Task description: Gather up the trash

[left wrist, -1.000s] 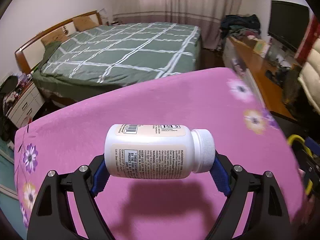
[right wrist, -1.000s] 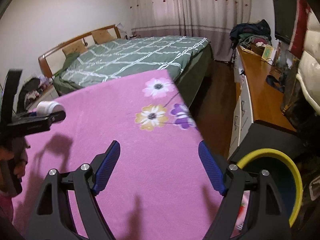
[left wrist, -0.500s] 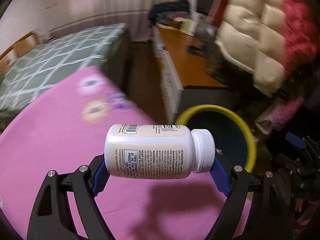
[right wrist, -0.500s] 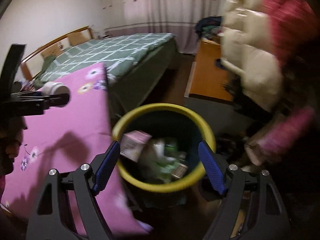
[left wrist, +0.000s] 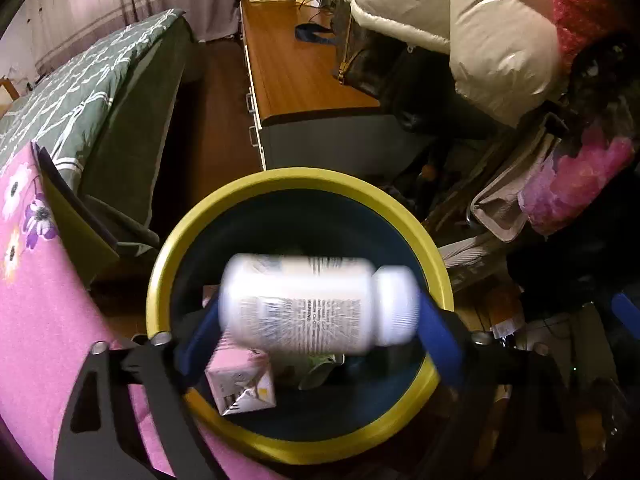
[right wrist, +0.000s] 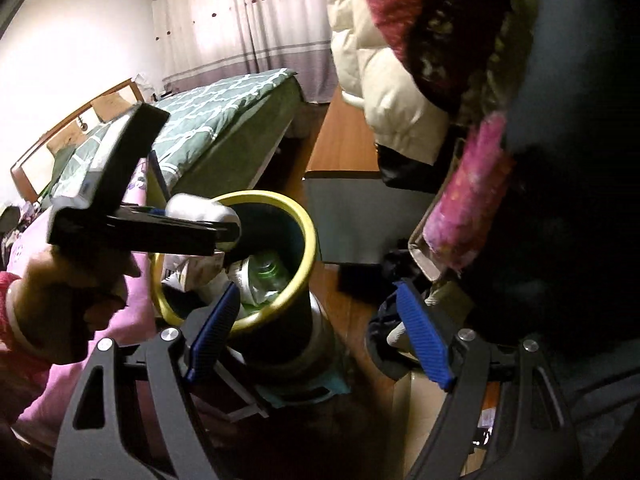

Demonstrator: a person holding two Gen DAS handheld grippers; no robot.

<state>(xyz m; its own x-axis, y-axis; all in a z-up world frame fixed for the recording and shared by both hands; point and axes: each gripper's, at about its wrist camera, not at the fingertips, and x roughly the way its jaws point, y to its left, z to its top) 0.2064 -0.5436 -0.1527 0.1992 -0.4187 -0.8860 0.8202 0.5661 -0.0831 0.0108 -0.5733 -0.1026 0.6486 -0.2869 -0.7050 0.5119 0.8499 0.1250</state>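
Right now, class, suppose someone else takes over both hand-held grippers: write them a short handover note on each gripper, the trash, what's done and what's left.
Left gripper: the white pill bottle lies sideways between its jaws, blurred, so whether it is gripped or already released cannot be told. It is directly above the yellow-rimmed bin.
Right gripper: jaws open, empty, beside the bin.
Done: the bin already holds a pink carton and green-and-white packaging.
Left: let the bottle fall into the bin, if it is not already falling. No other loose trash shows in either view.
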